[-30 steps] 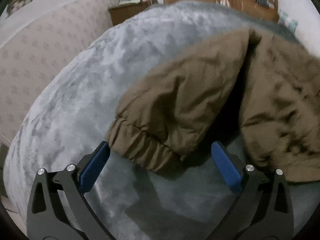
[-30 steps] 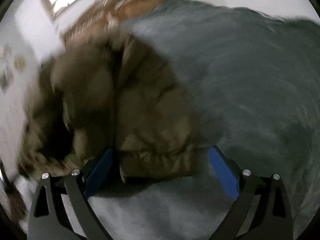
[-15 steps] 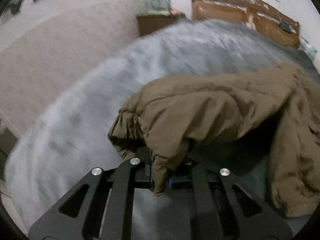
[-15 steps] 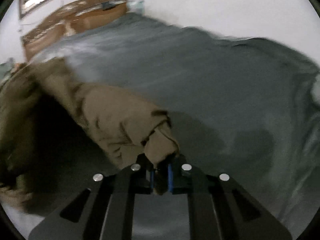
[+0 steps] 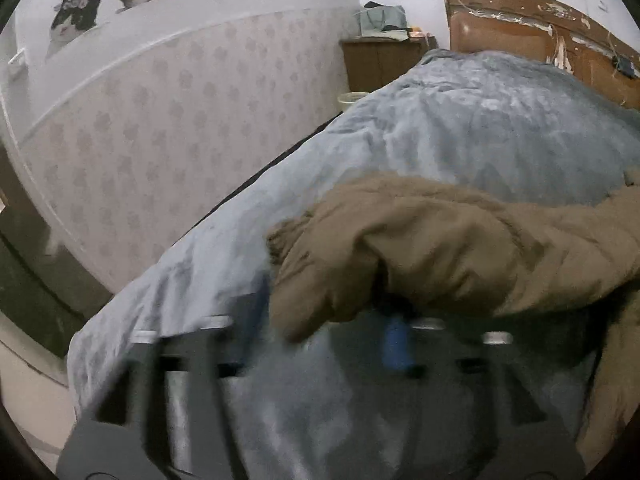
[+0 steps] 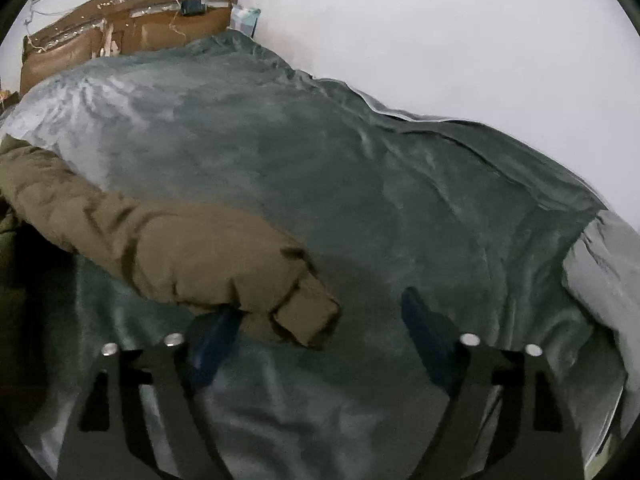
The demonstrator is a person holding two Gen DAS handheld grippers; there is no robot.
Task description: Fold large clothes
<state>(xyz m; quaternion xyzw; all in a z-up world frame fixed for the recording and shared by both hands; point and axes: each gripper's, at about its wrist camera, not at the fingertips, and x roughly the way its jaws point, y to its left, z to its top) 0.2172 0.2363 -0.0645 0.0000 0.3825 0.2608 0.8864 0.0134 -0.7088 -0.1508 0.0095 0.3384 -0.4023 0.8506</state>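
Note:
A brown padded jacket lies on the grey-blue blanket of a bed (image 5: 480,120). In the left wrist view its left sleeve (image 5: 460,248) stretches out from the right, and the cuff hangs between the blurred jaws of my left gripper (image 5: 328,328), which are opening. In the right wrist view the other sleeve (image 6: 160,240) reaches in from the left. Its cuff (image 6: 308,316) lies on the blanket between the jaws of my right gripper (image 6: 320,336), close to the left blue pad (image 6: 216,340). These jaws are opening too and do not press on the cuff. The jacket's body is mostly out of frame.
A brown headboard (image 5: 540,32) stands at the far end of the bed, with a wooden nightstand (image 5: 380,60) and a small bin (image 5: 352,98) beside it. A patterned wall (image 5: 140,140) runs along the bed's left side. A white wall (image 6: 440,40) borders the right side.
Both grippers shut on the sleeve cuffs, drew the sleeves outward to either side and rose a little. Now both have opened again and the cuffs are let go.

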